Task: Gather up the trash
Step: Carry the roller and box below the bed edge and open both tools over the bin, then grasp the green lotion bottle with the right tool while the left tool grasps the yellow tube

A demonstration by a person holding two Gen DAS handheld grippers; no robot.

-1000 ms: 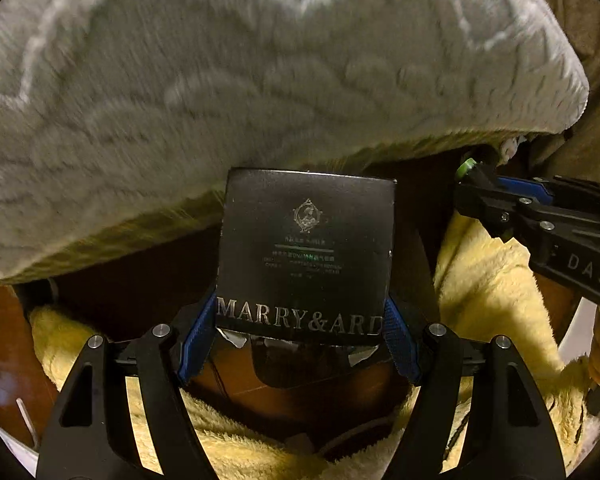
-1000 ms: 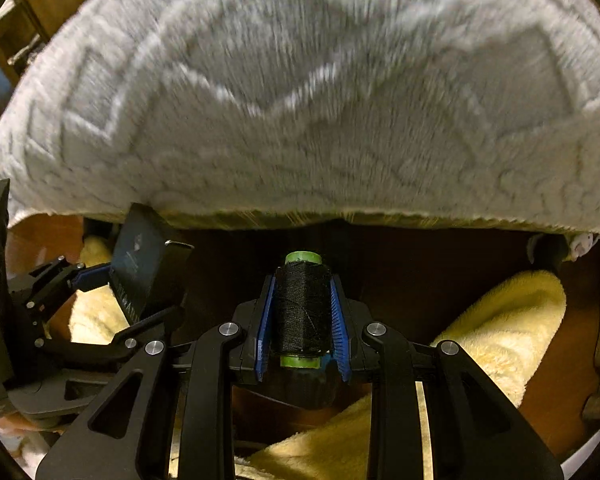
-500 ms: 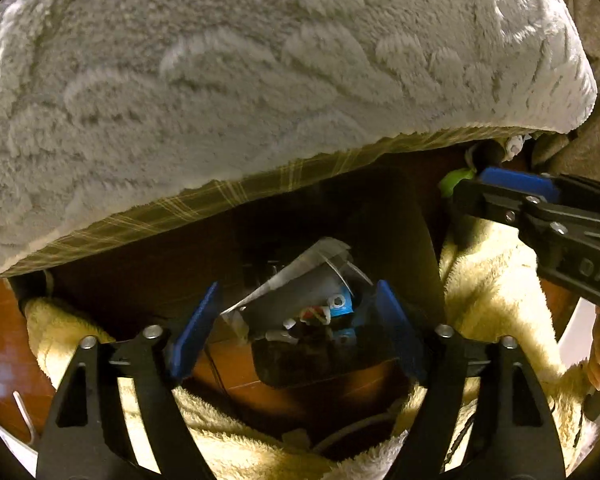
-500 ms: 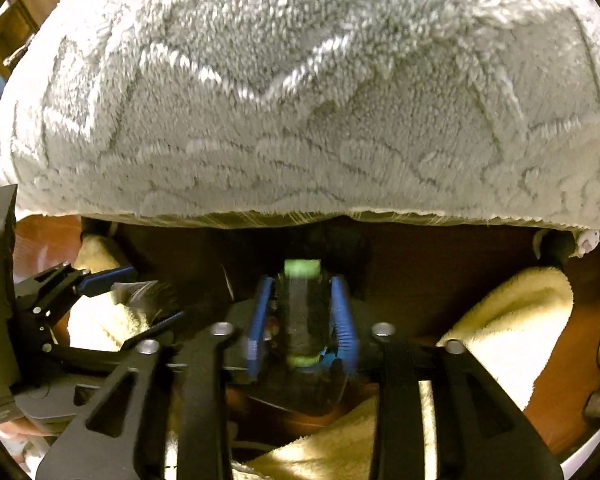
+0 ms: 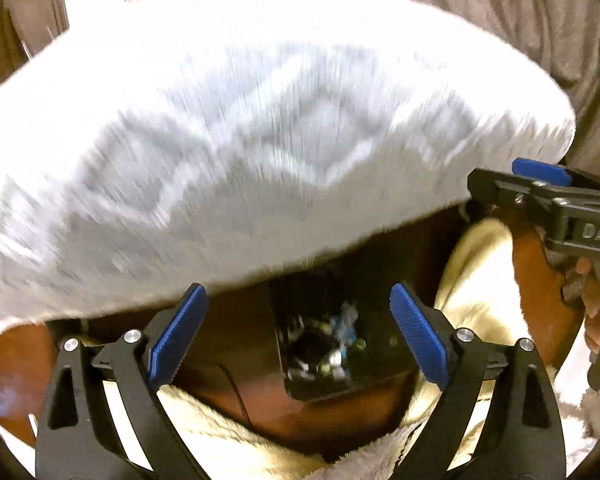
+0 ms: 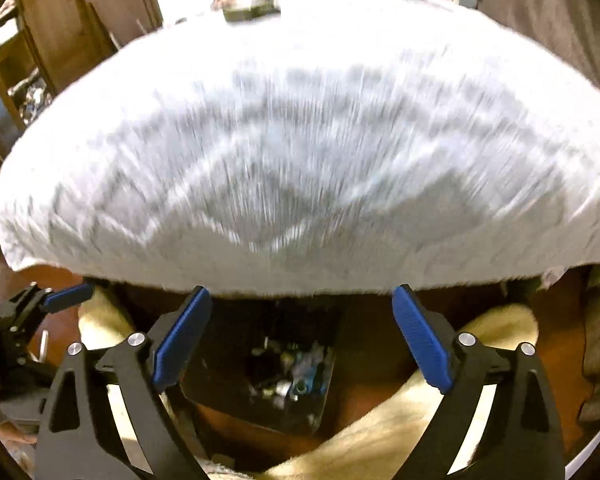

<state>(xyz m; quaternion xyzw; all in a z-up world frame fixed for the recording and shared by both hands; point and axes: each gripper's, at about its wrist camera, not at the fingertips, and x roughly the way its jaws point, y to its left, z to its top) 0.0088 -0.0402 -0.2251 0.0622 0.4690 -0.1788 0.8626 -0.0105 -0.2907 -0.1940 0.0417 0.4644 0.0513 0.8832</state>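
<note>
Reading "DAS" (rest cut off), right claw [image 5: 540, 176].

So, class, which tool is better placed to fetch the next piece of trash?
Neither, left or right: left tool and right tool have both just opened, empty, above the bin; no loose trash shows.

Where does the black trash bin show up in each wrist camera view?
Left wrist: the black trash bin sits low and centre-right, between the open left gripper fingers.
Right wrist: bin low centre, between the open right gripper fingers.
Shared landmark: the white fluffy blanket above.
</note>
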